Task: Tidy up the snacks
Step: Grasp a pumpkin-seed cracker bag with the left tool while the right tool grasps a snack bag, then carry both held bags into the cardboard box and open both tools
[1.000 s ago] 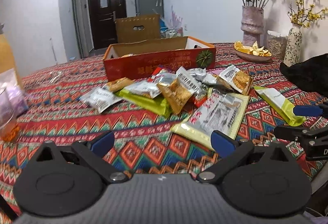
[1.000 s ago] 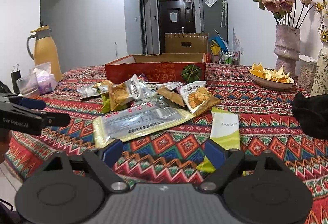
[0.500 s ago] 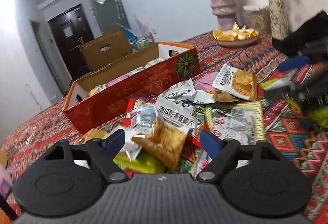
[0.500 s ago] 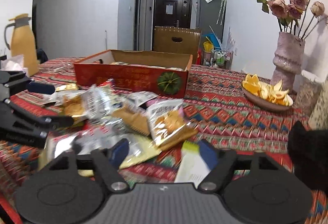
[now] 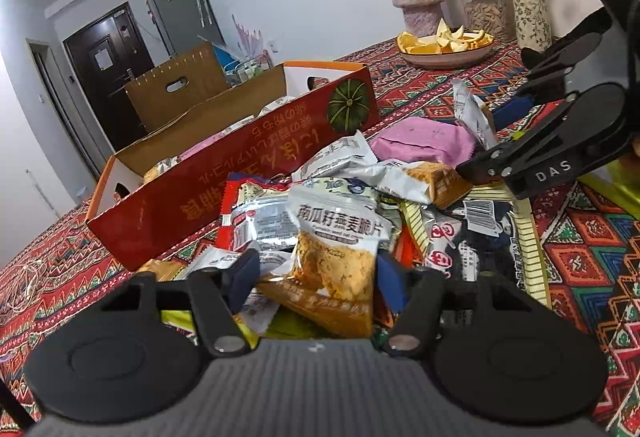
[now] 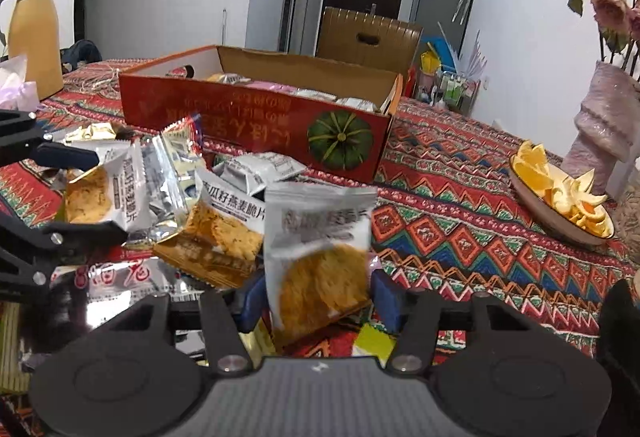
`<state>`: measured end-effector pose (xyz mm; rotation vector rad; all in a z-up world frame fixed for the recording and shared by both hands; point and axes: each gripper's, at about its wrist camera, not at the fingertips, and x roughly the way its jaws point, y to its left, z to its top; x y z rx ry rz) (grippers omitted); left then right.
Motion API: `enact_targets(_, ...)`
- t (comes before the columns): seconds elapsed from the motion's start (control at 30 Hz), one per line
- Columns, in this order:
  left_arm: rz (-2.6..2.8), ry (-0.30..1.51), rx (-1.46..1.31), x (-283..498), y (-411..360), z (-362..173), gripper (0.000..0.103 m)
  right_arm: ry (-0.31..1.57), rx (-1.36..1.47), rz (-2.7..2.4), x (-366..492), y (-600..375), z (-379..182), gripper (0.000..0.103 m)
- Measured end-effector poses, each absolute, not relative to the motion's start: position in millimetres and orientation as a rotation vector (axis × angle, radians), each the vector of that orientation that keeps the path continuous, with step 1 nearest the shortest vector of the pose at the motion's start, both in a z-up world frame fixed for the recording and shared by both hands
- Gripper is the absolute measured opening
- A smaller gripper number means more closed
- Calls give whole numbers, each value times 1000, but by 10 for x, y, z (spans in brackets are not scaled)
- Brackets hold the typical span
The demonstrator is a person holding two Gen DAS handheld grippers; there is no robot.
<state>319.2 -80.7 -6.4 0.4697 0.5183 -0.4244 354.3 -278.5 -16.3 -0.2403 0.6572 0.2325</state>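
Both your grippers have just been closing over the snack pile on the cloth (image 5: 576, 261) in front of the box (image 6: 256, 125). The left gripper (image 5: 316, 277) has narrowed around a cracker pack (image 5: 336, 257); the right gripper (image 6: 316, 297) around another pack (image 6: 320, 249). Whether pads press yet, I cannot tell. The right pack stands upright, long axis vertical, label up.

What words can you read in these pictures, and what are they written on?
"DAS": white letters on the right claw's black arm.
"南瓜籽燕麦脆片": on the cracker packet between the left claw's fingers.
Gold writing on the red box: upside down, unreadable.
Packet in the right claw: too blurred.
Other wrappers' print: too small.
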Motion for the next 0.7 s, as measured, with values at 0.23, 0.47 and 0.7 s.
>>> enact_targets(0.23, -379, 533, 340, 3063, -675, 168, 54, 609, -221, 221, 3367, -2778, 14, 19)
enact_targets(0.47, -316, 524, 121, 2645, -326, 402, 54, 544, -149, 252, 2864, -2714, 273, 18)
enact_targets(0.7, -280, 515, -5, 2285, -27, 514, 54, 526, -152, 308, 2432, -2468, 403, 18)
